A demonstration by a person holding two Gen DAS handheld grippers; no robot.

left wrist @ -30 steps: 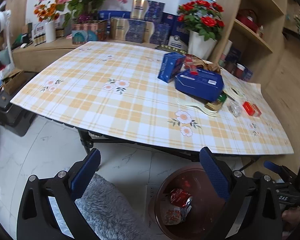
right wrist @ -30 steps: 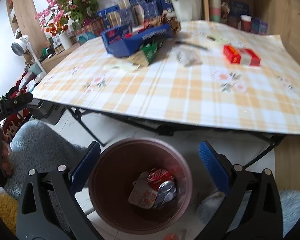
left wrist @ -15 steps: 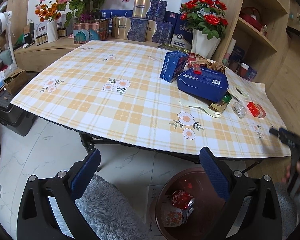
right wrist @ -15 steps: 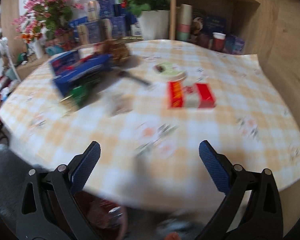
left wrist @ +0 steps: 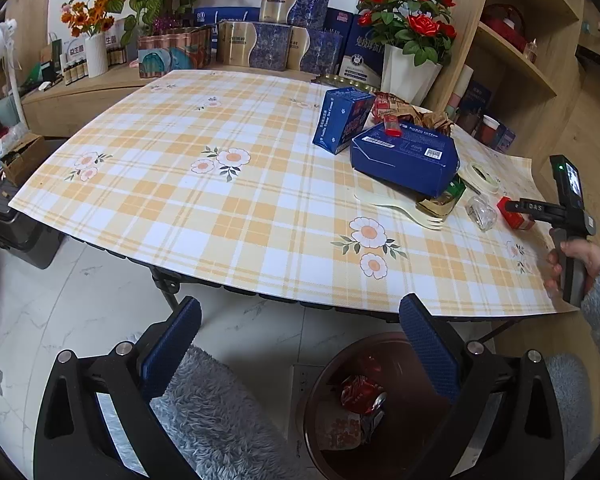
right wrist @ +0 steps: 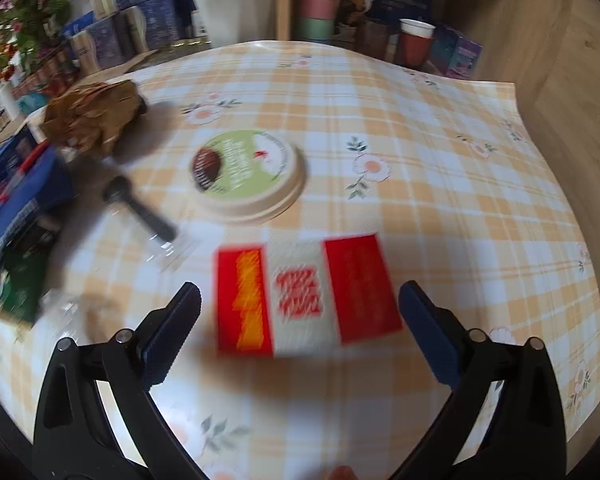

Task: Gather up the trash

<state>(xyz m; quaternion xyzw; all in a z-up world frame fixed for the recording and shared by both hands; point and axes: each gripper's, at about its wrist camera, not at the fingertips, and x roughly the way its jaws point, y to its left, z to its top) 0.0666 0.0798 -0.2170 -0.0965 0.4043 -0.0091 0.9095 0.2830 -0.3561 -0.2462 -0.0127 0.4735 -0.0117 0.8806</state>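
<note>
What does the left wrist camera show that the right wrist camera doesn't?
Only the left wrist view shows the brown trash bin on the floor with a crushed can inside, the grey fluffy rug, and the person's hand holding the right hand-held gripper. Only the right wrist view shows the black spoon and the stacked cups. Both show the red and white box, the round green lid, the blue boxes and the checked tablecloth.

Left view low before table (left wrist: pixel 260 200); right close above it; shared red box (right wrist: pixel 306 294).
</note>
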